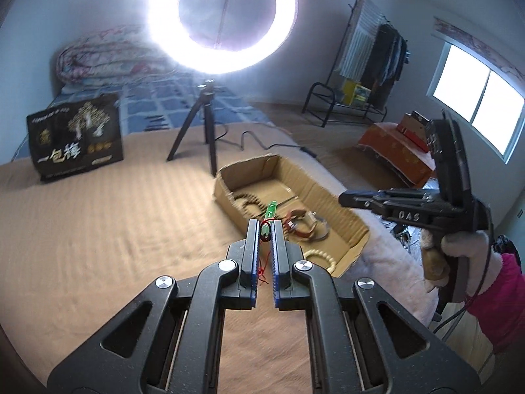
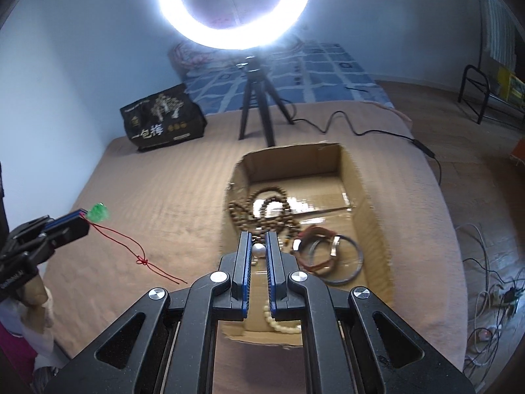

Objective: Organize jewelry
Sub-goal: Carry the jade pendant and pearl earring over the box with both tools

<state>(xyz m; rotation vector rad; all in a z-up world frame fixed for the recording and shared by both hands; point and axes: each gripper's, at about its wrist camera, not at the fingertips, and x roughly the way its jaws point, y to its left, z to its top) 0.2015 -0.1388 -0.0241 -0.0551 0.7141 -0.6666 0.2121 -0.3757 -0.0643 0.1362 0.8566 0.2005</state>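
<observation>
My left gripper (image 1: 265, 226) is shut on a green jade pendant (image 1: 266, 229) with a red cord (image 1: 262, 272) hanging from it, held above the brown bedspread just left of the cardboard box (image 1: 354, 226). In the right wrist view the pendant (image 2: 99, 212) sticks out of the left gripper (image 2: 83, 216) and the red cord (image 2: 131, 246) trails down. My right gripper (image 2: 258, 239) hovers over the box (image 2: 374, 229), fingers nearly closed with nothing gripped. The box holds brown bead strands (image 2: 265, 207), a leather bracelet (image 2: 315, 249), a metal bangle (image 2: 347, 259), a cream bead bracelet (image 2: 279, 321) and a pearl (image 2: 259, 249).
A ring light (image 2: 234, 6) on a black tripod (image 2: 256, 111) stands behind the box, its cable (image 2: 361, 128) running right. A black printed bag (image 2: 162, 121) stands at the back left. The bed edge drops to the floor at the right, with cables there.
</observation>
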